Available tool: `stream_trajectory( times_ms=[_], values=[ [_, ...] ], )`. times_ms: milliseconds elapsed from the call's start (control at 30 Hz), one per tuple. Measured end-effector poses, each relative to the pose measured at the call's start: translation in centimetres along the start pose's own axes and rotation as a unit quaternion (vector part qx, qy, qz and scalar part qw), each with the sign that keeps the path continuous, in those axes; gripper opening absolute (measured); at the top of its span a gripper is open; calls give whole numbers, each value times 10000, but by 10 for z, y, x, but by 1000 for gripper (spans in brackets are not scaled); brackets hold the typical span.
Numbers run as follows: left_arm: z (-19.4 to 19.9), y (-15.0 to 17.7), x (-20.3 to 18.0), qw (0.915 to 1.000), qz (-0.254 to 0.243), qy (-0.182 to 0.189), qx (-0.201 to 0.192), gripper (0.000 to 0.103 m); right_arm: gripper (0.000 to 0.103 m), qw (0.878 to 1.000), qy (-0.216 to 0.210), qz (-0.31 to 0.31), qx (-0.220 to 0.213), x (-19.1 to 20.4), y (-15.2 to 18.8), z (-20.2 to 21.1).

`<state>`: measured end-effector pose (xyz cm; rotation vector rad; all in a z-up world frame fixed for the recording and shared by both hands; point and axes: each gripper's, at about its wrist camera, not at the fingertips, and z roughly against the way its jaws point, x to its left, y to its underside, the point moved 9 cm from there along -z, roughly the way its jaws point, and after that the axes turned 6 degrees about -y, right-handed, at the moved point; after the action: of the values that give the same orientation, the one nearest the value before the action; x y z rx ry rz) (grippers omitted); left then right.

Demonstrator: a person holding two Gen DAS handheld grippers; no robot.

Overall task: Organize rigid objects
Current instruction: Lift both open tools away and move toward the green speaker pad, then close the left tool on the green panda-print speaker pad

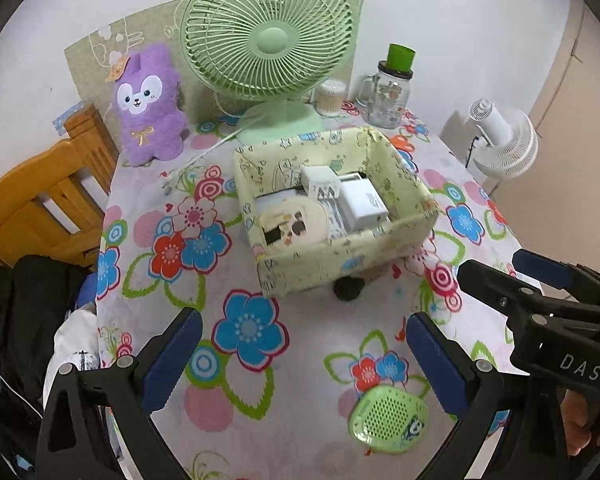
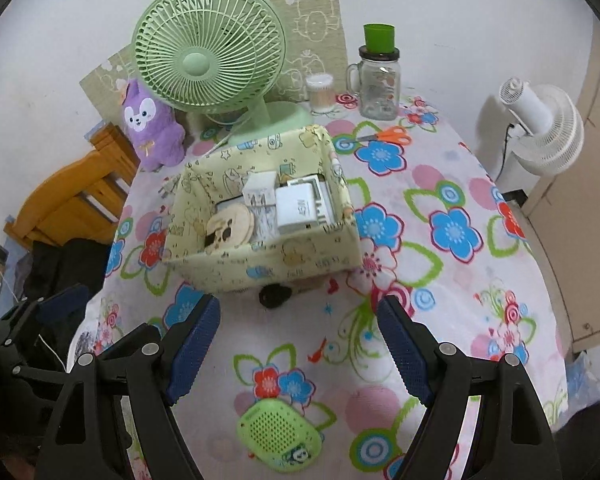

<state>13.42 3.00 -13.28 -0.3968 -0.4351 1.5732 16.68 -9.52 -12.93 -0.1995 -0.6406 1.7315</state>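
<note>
A pale yellow fabric box stands mid-table and holds white chargers and a round cream disc. A small black object lies just in front of the box. Nearer to me, a green perforated speaker lies on the cloth. My left gripper hovers open above the cloth, left of the speaker. My right gripper is also open and empty, with the speaker below the gap between its fingers.
A green desk fan, a purple plush, a swab jar and a glass mug with a green cup line the back. Orange scissors lie at the back right. A wooden chair stands left, a white fan right.
</note>
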Motion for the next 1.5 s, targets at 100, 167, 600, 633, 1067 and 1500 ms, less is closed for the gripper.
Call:
stream_trajectory(
  times_ms=[100, 167, 600, 633, 1067, 1500],
  values=[
    [3, 9, -4, 10000, -30, 56, 29, 103, 83, 10000, 43, -25, -2, 0, 9, 6],
    [4, 14, -7, 9999, -44, 76, 50, 103, 83, 10000, 47, 2, 24, 1, 15, 9],
    [-9, 44, -28, 9999, -26, 86, 147, 103, 83, 9991, -82, 212, 362, -13, 47, -1],
    [-11, 46, -31, 9997, -5, 131, 188, 103, 83, 9991, -83, 224, 361, -16, 49, -2],
    [-46, 87, -57, 9970, 229, 353, 645, 103, 83, 9970, 4, 433, 641, -41, 78, -31],
    [-72, 123, -73, 9963, 205, 324, 769, 103, 83, 9954, 100, 489, 813, -60, 112, -52]
  ],
)
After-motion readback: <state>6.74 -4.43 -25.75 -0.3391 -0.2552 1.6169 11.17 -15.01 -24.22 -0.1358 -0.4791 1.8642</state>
